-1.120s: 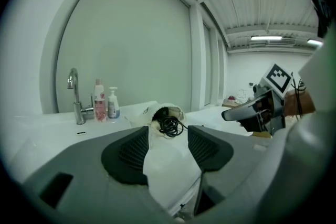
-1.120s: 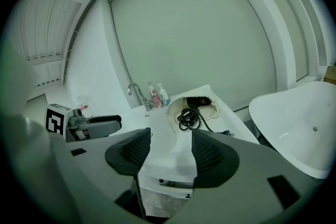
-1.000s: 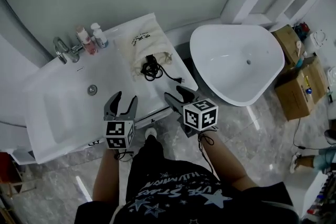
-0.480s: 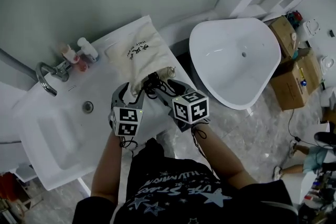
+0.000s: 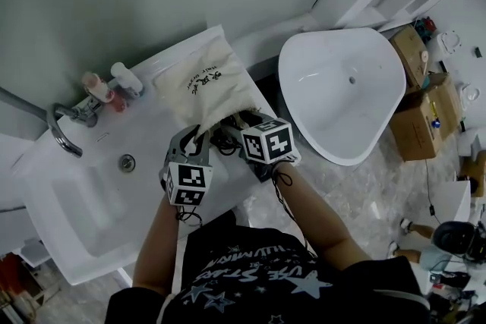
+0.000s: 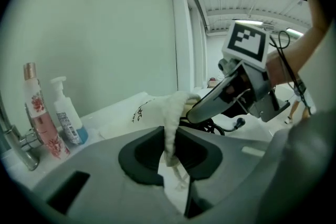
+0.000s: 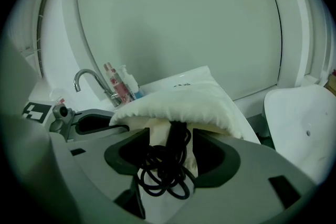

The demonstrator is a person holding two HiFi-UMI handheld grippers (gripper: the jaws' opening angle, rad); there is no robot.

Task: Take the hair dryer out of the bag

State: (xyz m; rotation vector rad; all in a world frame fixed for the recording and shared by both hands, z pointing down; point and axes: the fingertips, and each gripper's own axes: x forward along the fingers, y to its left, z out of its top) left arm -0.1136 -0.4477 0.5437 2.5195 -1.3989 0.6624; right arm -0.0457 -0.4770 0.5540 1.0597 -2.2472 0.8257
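Observation:
A cream cloth bag [image 5: 205,87] lies on the white counter [image 5: 144,136] right of the basin, its mouth toward me. My left gripper [image 5: 194,139] is at the mouth's left side. Its jaws are closing, and the bag's gathered edge [image 6: 170,118] is pinched between the pads and lifted. My right gripper [image 5: 234,127] is at the mouth, open. The hair dryer's black handle [image 7: 177,131] and its coiled black cord [image 7: 160,173] stick out of the bag [image 7: 178,99] between the right jaws, untouched. The dryer's body is hidden inside the bag.
A chrome faucet [image 5: 64,125] and two bottles [image 5: 99,87] stand behind the sink basin [image 5: 76,201]. A white bathtub [image 5: 342,87] is to the right, with cardboard boxes [image 5: 429,114] beyond it. The right gripper [image 6: 226,99] hangs just right of the left one.
Both grippers moved forward from the counter's front edge to the bag's mouth. The left jaws went from wide open to nearly together on the bag's edge, which is now lifted.

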